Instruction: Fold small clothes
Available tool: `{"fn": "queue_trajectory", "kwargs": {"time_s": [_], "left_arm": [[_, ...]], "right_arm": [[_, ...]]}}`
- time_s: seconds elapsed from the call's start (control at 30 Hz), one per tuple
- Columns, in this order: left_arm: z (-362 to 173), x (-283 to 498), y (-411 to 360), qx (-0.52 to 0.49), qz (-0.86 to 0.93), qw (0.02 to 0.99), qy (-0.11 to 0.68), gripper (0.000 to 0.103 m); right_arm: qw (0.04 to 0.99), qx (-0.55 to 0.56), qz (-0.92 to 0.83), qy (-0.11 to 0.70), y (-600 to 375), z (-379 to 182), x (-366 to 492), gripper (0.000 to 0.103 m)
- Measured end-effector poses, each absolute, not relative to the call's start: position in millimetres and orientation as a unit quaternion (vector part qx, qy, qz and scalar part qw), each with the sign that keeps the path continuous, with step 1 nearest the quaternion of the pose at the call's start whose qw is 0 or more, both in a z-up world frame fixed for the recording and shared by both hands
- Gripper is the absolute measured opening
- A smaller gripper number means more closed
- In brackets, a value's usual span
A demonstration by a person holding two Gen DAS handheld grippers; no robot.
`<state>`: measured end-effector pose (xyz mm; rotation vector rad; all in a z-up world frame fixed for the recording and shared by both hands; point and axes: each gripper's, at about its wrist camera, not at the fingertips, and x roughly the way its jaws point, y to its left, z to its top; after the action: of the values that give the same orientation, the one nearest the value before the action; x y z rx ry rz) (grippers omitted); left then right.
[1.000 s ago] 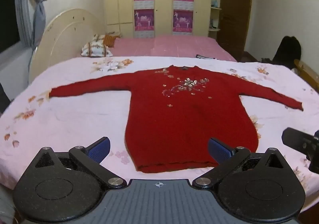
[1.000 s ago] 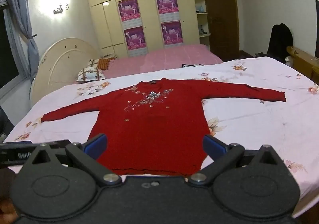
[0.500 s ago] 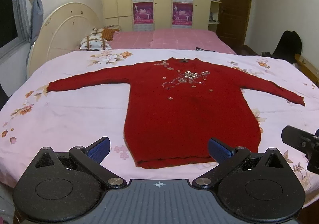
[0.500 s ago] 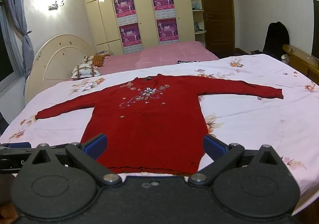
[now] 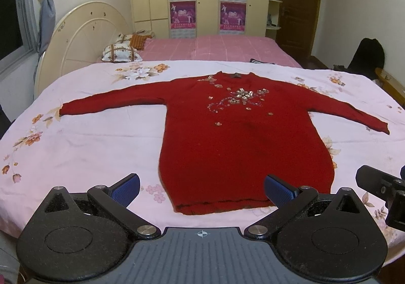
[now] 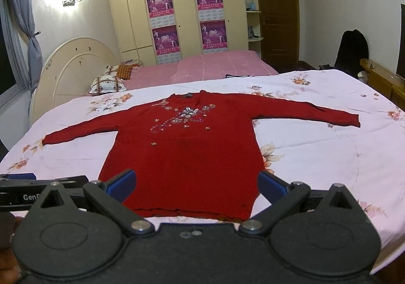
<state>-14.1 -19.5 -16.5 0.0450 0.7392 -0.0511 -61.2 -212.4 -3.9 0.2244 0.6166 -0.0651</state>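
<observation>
A long-sleeved red knitted sweater with sequin flowers on the chest (image 5: 243, 137) is laid flat, face up, on a pink floral bedspread (image 5: 83, 147), the neckline placed at the far side and the hem turned toward both tools. Its long axis is thus aligned straight ahead, with the sleeves spread out to either side. The left gripper (image 5: 202, 186) and the right gripper (image 6: 196, 182) are held wide apart and empty, just short of the hem. The left corner of the hem is judged nearer the left gripper, the right corner nearer the right.
</observation>
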Motion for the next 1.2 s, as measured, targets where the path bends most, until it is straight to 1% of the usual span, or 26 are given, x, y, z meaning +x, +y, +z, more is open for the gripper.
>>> {"fn": "queue_trajectory", "kwargs": {"time_s": [1.2], "left_arm": [[-17, -12, -31, 0.022, -0.020, 0.930, 0.367, 0.103]], "right_arm": [[0.945, 0.107, -0.033, 0.307, -223, -9, -60, 0.102]]}}
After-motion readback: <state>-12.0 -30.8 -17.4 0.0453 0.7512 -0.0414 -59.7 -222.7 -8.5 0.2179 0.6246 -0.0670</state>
